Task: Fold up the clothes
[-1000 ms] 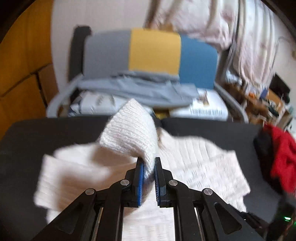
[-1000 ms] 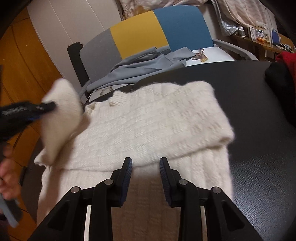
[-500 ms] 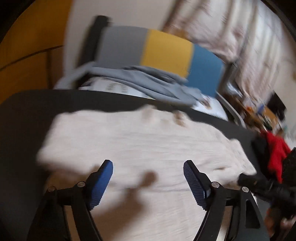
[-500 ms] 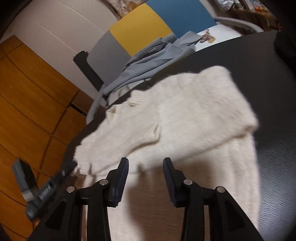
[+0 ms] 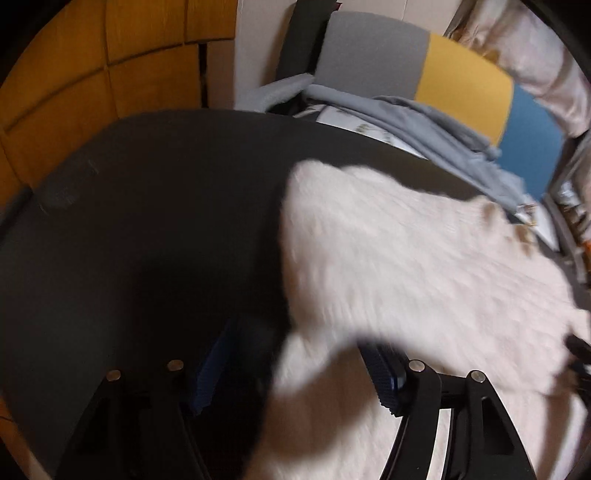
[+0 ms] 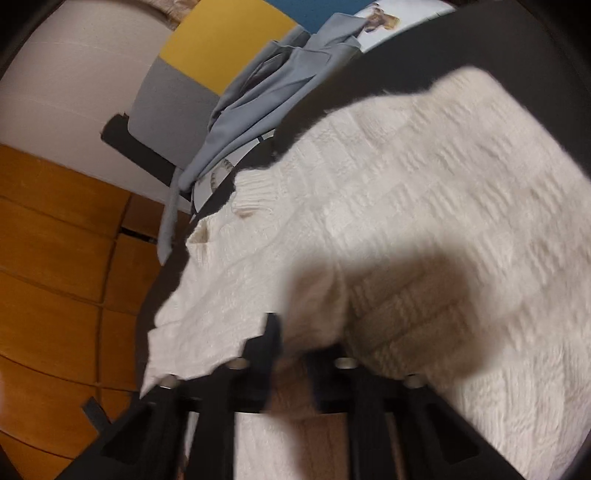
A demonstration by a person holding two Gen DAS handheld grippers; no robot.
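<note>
Sweater, cream chunky-knit wool (image 5: pixel 406 266), spread on round black table (image 5: pixel 147 221), sleeves folded across chest. Soft, limp, light, grippy by appearance; best pinched at hem corners or fold edge. Collar toward 11 o'clock in right view, long axis collar-to-hem. Left gripper (image 5: pixel 295 373) splayed wide; right gripper (image 6: pixel 295 354) nipping a knit fold, apparently.

No text, label, brand or number is showing legibly in either view; the white printed sheet (image 6: pixel 376 18) under the grey garment (image 6: pixel 273 85) is carrying only a small animal picture, too blurred for any lettering to read.
</note>
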